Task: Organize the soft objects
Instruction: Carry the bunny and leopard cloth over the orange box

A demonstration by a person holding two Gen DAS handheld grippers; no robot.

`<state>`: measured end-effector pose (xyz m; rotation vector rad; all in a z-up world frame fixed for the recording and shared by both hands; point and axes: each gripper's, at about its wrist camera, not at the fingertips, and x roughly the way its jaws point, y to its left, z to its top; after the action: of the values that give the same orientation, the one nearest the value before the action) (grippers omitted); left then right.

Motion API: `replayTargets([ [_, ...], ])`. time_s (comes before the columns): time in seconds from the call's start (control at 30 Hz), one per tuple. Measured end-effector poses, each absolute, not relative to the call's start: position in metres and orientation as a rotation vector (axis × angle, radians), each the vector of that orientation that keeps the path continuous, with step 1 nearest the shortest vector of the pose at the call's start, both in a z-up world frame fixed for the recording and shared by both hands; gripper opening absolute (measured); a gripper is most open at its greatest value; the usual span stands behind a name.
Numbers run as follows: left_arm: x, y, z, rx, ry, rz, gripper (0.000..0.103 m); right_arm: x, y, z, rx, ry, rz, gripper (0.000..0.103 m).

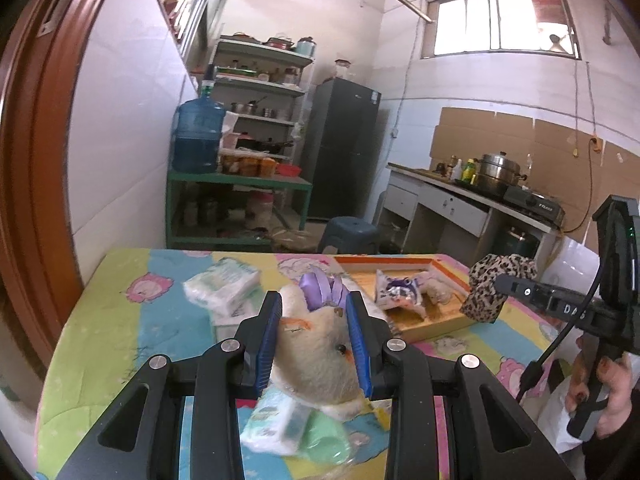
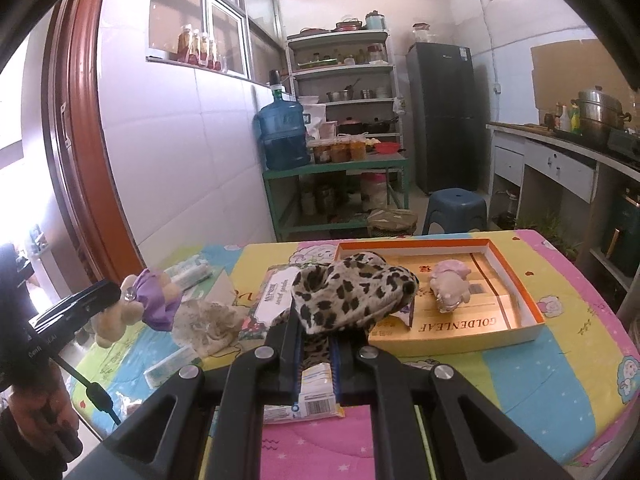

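Note:
My left gripper [image 1: 316, 312] is shut on a beige plush toy [image 1: 316, 344] with a purple bow, held above the table; it also shows in the right wrist view [image 2: 132, 304]. My right gripper [image 2: 316, 344] is shut on a leopard-print soft cloth [image 2: 352, 292], which shows in the left wrist view [image 1: 500, 292] beside the box. An orange-rimmed cardboard box [image 2: 516, 280] at the far right of the table holds a small pink plush [image 2: 450, 284]; in the left wrist view the box [image 1: 432, 320] also holds a purple-and-white soft item [image 1: 400, 292].
The table has a colourful cartoon cloth [image 2: 540, 368]. Tissue packs [image 1: 222, 288] lie on it at the left, another pack [image 1: 276, 424] under the left gripper. A cream scrunchie [image 2: 204, 324] and a snack packet [image 2: 316, 396] lie near the middle. A blue stool [image 2: 456, 208] stands beyond.

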<state>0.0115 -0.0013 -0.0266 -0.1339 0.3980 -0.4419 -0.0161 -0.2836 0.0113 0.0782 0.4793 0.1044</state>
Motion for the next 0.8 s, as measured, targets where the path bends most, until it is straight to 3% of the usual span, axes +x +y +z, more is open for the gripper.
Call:
replayTargets([
  [0.8,0.053,-0.105,-0.004,-0.131,0.397,-0.533,0.034,-0.002,-0.353,0.017,0.118,0.441,0.046,0.011],
])
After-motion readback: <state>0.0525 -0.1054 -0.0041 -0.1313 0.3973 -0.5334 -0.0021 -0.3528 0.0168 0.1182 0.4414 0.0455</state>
